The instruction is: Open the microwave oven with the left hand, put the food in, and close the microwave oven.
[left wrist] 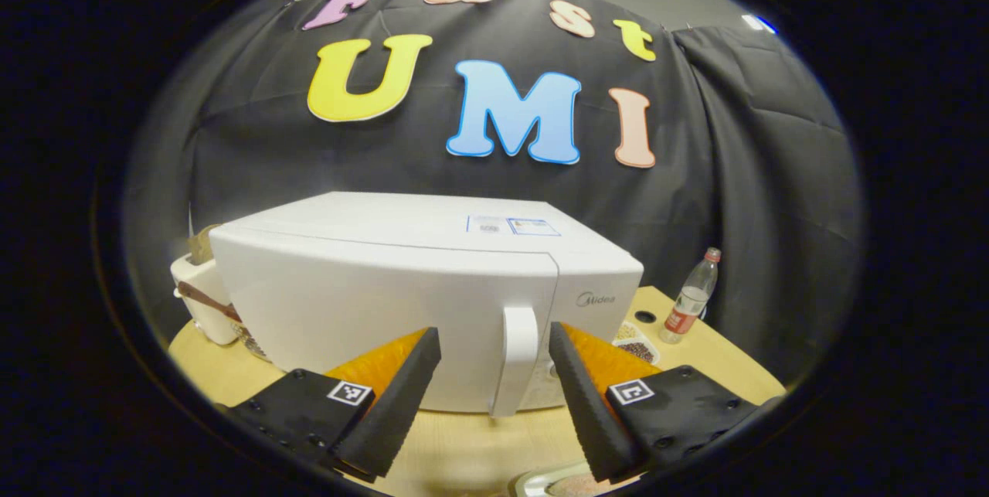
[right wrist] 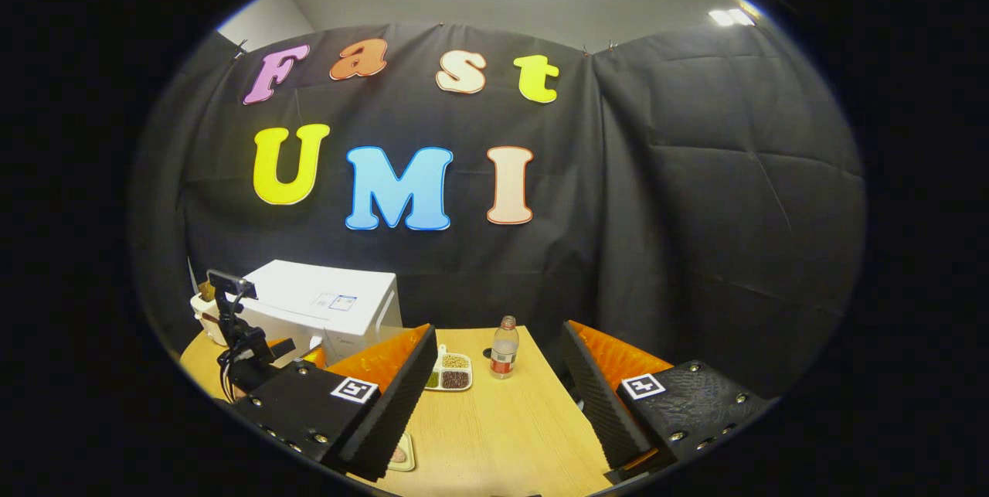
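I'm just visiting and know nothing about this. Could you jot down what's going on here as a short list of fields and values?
Setting: wooden table in a booth
Microwave oven: white, door closed
Door handle: white, upright, between the left gripper's fingers, not yet gripped
Left gripper: open, facing the handle
Right gripper: open, holding nothing, over the table
Nearby: water bottle, divided tray of food
Stage: door not yet opened

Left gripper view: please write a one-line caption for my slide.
Open left gripper lined up on the closed microwave oven, jaws either side of its door handle.
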Tool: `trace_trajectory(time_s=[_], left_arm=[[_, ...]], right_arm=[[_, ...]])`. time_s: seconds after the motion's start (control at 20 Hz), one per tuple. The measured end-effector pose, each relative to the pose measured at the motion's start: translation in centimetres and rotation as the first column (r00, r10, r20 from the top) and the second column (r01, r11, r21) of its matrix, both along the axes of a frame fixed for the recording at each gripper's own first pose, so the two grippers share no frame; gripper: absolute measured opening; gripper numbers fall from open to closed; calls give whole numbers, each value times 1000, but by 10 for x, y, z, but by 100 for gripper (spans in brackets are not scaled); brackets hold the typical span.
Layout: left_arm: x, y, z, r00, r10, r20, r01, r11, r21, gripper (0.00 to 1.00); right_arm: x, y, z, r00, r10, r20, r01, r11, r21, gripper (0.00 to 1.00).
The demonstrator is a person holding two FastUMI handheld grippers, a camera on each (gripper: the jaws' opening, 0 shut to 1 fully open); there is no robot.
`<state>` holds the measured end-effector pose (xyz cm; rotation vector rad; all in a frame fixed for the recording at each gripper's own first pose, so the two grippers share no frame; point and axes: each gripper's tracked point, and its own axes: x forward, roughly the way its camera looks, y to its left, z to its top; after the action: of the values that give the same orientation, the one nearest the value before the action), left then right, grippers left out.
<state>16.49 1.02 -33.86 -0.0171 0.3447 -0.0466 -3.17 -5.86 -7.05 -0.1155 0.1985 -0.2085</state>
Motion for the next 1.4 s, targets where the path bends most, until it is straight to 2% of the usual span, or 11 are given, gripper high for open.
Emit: trace_trajectory(time_s=[0.05, 0.25, 0.35, 0.45, 0.5, 0.55, 0.6, 0.7, 0.75, 1.05, 1.4], left_arm=[[2, 0, -4, 1000, 2, -5, -1, 1000, 6, 96], [13, 0, -18, 1000, 19, -15, -19, 1000, 7, 99], [17, 5, -32, 998, 47, -35, -47, 999, 6, 89], [15, -7, -35, 998, 19, -52, -19, 1000, -5, 79], [15, -15, -38, 998, -9, -56, 9, 1000, -12, 72], [18, -20, -34, 999, -10, -45, 11, 1000, 19, 50], [16, -18, -34, 999, -10, -52, 13, 998, 60, 35], [14, -19, -37, 997, -21, -69, 24, 998, 53, 31], [14, -19, -37, 997, -32, -72, 35, 999, 29, 24], [16, -18, -35, 994, -36, -107, 42, 998, 56, 15], [12, -18, -35, 990, -34, -138, 40, 998, 47, 13]], right_arm=[[0, -1, -1, 1000, -4, -5, 4, 1000, -1, 99], [1, -8, -4, 1000, -17, -19, 17, 1000, -5, 99], [1, -9, -3, 1000, -16, -21, 16, 1000, -7, 99], [1, -10, -3, 1000, -12, -21, 12, 1000, -16, 99], [2, -10, -4, 1000, -10, -23, 9, 1000, -16, 99], [4, -9, -5, 1000, -4, -27, 4, 1000, -12, 99], [5, -9, -7, 1000, -2, -31, 1, 1000, -9, 99], [6, -8, -8, 999, 6, -33, -6, 1000, -2, 99], [6, -7, -7, 999, 11, -32, -11, 1000, 0, 99], [12, 0, 0, 999, 45, -9, -45, 999, 9, 99], [19, 5, 5, 997, 76, 12, -76, 997, 1, 99]])
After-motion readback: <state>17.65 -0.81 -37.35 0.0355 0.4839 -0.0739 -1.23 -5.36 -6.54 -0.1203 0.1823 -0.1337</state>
